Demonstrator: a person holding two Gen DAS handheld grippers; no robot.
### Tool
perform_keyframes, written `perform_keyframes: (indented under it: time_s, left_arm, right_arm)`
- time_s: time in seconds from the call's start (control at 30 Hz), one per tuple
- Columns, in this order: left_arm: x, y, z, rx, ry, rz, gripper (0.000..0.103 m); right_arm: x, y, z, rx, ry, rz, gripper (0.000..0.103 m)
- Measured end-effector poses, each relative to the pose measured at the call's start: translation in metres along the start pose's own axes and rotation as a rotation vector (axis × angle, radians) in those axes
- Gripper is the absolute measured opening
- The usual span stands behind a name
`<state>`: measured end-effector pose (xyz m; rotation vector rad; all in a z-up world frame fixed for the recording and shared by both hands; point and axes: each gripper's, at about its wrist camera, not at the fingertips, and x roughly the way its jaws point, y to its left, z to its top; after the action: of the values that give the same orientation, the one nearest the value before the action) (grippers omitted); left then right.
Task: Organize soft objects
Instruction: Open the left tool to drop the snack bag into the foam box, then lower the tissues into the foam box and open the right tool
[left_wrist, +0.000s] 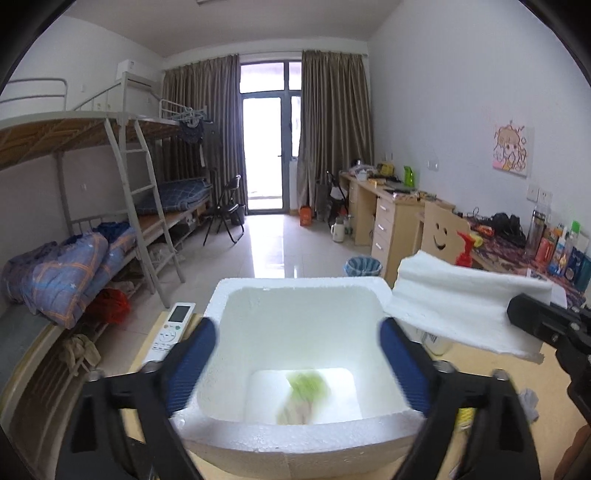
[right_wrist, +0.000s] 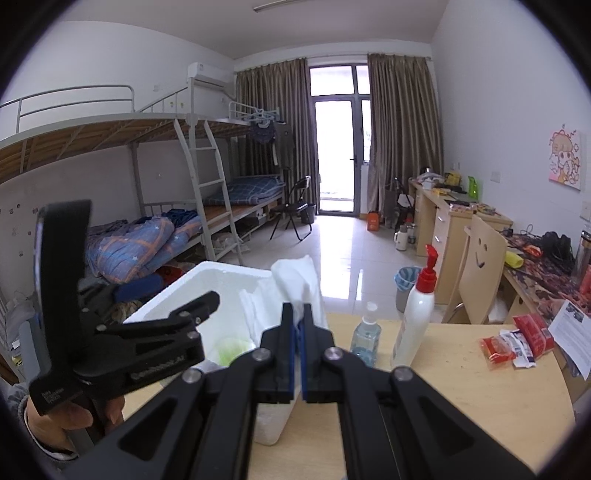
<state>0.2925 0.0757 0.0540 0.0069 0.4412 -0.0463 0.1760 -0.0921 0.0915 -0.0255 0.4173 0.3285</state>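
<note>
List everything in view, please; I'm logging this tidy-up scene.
foam box: 1, white, on table
green-and-cream soft item: 1, inside box
towel: 1, white, held over box's right rim
remote: 1, white, left of box
pump bottle: 1, white with red top, on table
clear bottle: 1, beside pump bottle
red packets: several, table's right
left gripper: fingers open, astride box
right gripper: fingers shut on towel

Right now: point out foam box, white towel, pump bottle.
foam box (left_wrist: 295, 448), left wrist view, near rim.
white towel (left_wrist: 461, 302), left wrist view, middle of the fold.
pump bottle (right_wrist: 415, 325), right wrist view, white body.
</note>
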Motion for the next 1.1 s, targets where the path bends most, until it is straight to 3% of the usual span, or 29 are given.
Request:
perform_keyframes:
  time_s: [0.13,0.47,1.1]
  left_arm:
    - [-0.006,0.0,-0.001,0.012,-0.022,0.005,0.102]
    - [-0.014,0.007,0.001,-0.014,-0.021,0.039,0.103]
    - [-0.064,0.075,-0.005,-0.08,-0.061,0.207,0.103]
  right_arm:
    - [-0.001,-0.002,0.0,0.003,-0.002,-0.004,0.004]
    - [0.001,-0.002,-0.003,-0.003,0.002,-0.001,0.004]
    - [0.028,0.046,0.003,-0.061,0.031,0.111,0.004]
